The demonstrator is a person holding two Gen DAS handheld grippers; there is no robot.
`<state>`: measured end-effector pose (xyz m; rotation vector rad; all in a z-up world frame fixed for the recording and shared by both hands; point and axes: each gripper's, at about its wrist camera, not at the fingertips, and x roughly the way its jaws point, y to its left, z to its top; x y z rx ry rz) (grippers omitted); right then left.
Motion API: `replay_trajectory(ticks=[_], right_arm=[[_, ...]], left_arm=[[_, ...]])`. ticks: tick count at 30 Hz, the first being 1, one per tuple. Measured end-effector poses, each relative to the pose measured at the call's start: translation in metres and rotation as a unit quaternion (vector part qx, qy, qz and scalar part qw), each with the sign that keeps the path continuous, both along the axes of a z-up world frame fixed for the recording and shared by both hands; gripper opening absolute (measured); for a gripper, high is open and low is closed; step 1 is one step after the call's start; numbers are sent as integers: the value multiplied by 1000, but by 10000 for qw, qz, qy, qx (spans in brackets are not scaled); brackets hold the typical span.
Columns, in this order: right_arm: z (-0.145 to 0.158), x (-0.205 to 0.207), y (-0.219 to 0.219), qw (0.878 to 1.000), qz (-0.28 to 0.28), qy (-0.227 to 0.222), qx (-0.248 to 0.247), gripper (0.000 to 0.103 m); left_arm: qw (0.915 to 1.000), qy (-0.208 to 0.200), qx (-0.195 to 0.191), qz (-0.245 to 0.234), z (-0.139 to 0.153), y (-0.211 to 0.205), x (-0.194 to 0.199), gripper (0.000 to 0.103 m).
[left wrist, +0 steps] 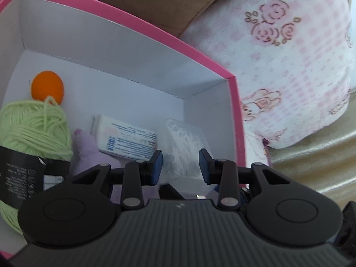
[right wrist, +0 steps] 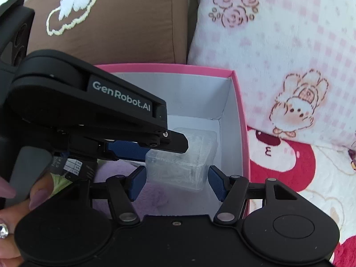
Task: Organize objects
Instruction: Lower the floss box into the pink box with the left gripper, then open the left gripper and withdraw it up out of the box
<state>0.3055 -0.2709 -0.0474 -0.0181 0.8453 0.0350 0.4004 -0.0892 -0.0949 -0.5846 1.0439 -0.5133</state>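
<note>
Two handheld grippers point down into a pink-rimmed white box [left wrist: 124, 20] that sits against a brown cushion [right wrist: 124, 22] and a pink-and-white pillow printed with roses and a bunny [right wrist: 289, 51]. Inside the box, along its left side, an orange ball [left wrist: 47, 86] lies behind a skein of pale green yarn [left wrist: 33, 129] with a black paper band; just right of the yarn a lilac plush toy [left wrist: 89, 149] lies next to a white packet with blue print [left wrist: 126, 140]. In the right corner of the box sits a clear plastic container [right wrist: 189, 162], its contents too faint to tell. Seen from the right wrist, the right gripper [right wrist: 176, 182] hovers with its blue pads spread to either side of that container, a small gap on each side, not pressing it. From its own camera the left gripper [left wrist: 180, 166] stands partly apart above the container with nothing pinched between its pads. A hand with painted nails [right wrist: 13, 200] grasps the left gripper's handle.
</note>
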Motion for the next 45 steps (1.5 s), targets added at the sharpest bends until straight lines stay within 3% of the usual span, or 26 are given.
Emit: replay_trajectory(ticks=[3, 13, 22, 24, 27, 34, 39, 45], right_arm=[[0, -1, 0, 9999, 116, 2, 62, 61], [-8, -7, 12, 9977, 346, 70, -581, 54], [-4, -14, 4, 9976, 277, 8, -640, 53], [-3, -14, -1, 9987, 259, -4, -444, 52], [-5, -16, -6, 9992, 267, -11, -290, 40], [7, -25, -19, 9991, 311, -66, 265, 40], [17, -34, -29, 9971, 358, -135, 654, 42], [38, -61, -27, 9964, 269, -193, 784, 45]], left_arm=[[10000, 42, -34, 50, -3, 4, 3, 34], [9994, 290, -159, 47, -12, 4, 6, 34], [9985, 514, -193, 34, -19, -1, 5, 31], [9984, 541, -189, 16, -22, -4, 4, 31], [9980, 588, -247, 3, -24, -7, 4, 29], [9979, 618, -190, -45, -17, -18, -1, 27], [9993, 331, 166, -16, 9, -11, -14, 27], [9994, 161, 295, -26, 42, 7, -32, 27]])
